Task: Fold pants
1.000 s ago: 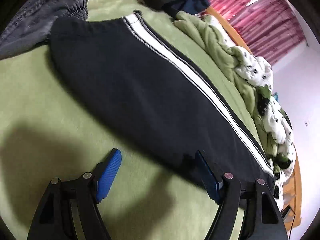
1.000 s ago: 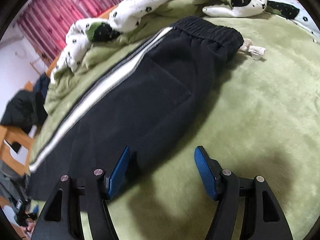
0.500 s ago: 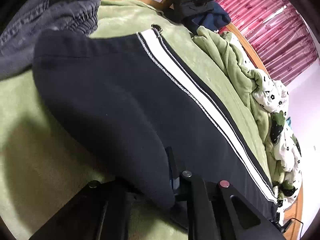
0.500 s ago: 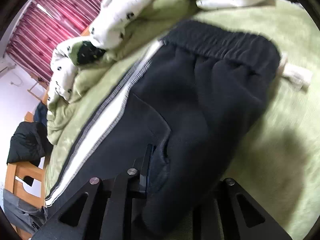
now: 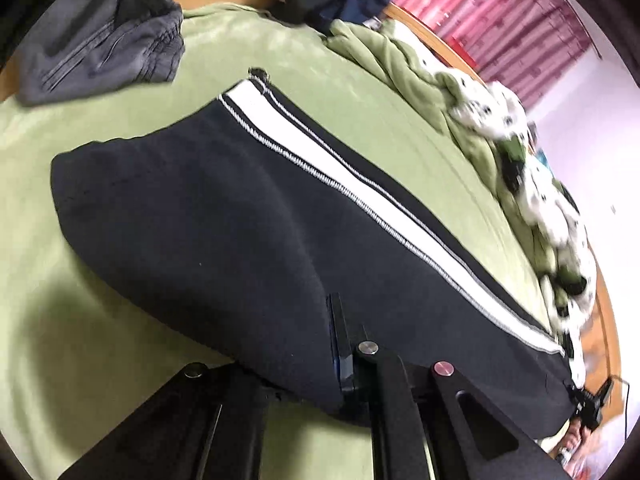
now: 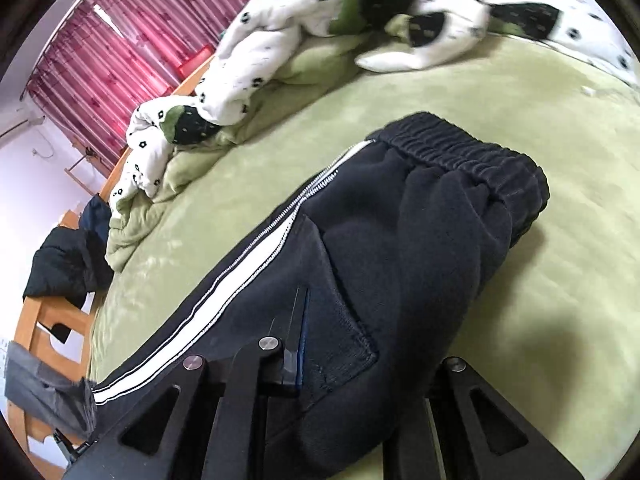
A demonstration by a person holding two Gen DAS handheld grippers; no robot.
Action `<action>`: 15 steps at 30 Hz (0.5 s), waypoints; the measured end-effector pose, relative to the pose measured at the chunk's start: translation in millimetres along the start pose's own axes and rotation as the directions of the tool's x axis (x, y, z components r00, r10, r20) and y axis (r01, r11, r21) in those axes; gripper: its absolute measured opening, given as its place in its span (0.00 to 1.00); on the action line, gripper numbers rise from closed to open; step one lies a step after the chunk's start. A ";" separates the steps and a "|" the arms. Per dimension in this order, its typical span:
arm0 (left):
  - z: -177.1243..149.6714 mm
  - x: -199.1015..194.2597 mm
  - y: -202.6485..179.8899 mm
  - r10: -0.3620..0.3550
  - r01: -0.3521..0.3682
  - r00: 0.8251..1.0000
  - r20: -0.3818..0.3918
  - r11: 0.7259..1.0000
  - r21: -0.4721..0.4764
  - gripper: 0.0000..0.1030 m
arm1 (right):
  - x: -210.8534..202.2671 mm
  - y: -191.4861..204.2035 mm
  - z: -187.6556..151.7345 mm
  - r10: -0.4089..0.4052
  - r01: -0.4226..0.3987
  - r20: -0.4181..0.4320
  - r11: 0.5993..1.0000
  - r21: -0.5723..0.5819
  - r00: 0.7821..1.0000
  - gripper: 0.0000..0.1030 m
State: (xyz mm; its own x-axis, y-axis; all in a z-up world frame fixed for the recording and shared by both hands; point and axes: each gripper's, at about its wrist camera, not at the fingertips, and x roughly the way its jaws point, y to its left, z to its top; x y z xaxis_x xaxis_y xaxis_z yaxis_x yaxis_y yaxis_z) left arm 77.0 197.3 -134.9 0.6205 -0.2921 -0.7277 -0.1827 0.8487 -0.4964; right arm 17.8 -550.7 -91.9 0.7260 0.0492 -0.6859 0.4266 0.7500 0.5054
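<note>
Both grippers, left (image 5: pixel 320 360) and right (image 6: pixel 340 352), have clamped shut on the black white-striped fleece pants (image 5: pixel 224 216), lifting their near edge off the green plush bed (image 5: pixel 48 320). No legible writing shows.

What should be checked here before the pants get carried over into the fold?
1. Left gripper shut on the near edge of the black pants: ok, cloth bunched between the fingers.
2. Right gripper shut on the pants near the pocket: ok.
3. All layers caught in each grip: cannot tell, the cloth hides the fingers.
4. White side stripe lying straight: ok.
5. Green blanket beyond the stripe free for the fold: ok.
6. Waistband flat: not ok, it is bunched and curled.
</note>
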 end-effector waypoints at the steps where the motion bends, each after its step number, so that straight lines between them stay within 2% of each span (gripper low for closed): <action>1: -11.4 -5.2 -0.4 -0.001 0.002 1.000 -0.004 1.000 0.021 0.09 | -12.1 -11.7 -9.1 -0.003 0.003 -0.002 1.000 -0.011 1.000 0.13; 4: -40.7 -15.4 -7.5 0.037 -0.036 0.999 -0.004 0.991 0.132 0.10 | -29.3 -39.8 -30.7 -0.012 0.011 -0.004 1.000 -0.018 1.000 0.13; 6: -49.2 -18.1 -10.3 0.062 -0.063 0.998 0.012 0.983 0.172 0.12 | -28.4 -55.0 -42.2 -0.010 0.010 -0.025 1.000 -0.008 1.000 0.14; 9: -48.3 -18.7 -11.1 0.085 -0.085 0.996 0.007 0.983 0.165 0.16 | -21.6 -70.6 -55.5 -0.029 0.029 -0.049 0.999 0.015 0.998 0.21; 11: -49.2 -24.0 -11.3 0.115 -0.112 0.993 -0.012 0.982 0.151 0.31 | -34.8 -78.2 -60.8 -0.034 0.035 -0.029 0.999 0.020 0.999 0.30; 12: -51.6 -28.8 -11.3 0.119 -0.116 0.993 -0.014 0.981 0.155 0.35 | -45.1 -81.5 -61.8 -0.024 0.024 -0.002 0.999 0.020 1.000 0.31; 13: -56.3 -37.5 -10.1 0.124 -0.121 0.992 -0.005 0.978 0.171 0.46 | -59.2 -85.7 -61.8 -0.027 0.025 0.054 0.999 0.025 0.998 0.37; 14: -61.4 -41.4 -11.8 0.135 -0.135 0.991 0.012 0.974 0.183 0.57 | -65.9 -87.8 -60.5 -0.047 0.045 0.088 0.999 0.030 0.995 0.49; 15: -66.9 -47.1 -10.5 0.150 -0.153 0.988 0.031 0.969 0.196 0.60 | -72.4 -91.6 -57.2 -0.073 0.069 0.126 0.997 0.040 0.989 0.55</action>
State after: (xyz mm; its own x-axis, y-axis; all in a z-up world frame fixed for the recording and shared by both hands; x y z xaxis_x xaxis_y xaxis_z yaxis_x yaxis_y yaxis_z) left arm -1.3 172.7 -127.1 0.6093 -0.1482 -0.7790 -0.1219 0.9532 -0.2767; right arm -104.7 -585.2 -118.4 0.7550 -0.0893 -0.6496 0.4968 0.7245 0.4778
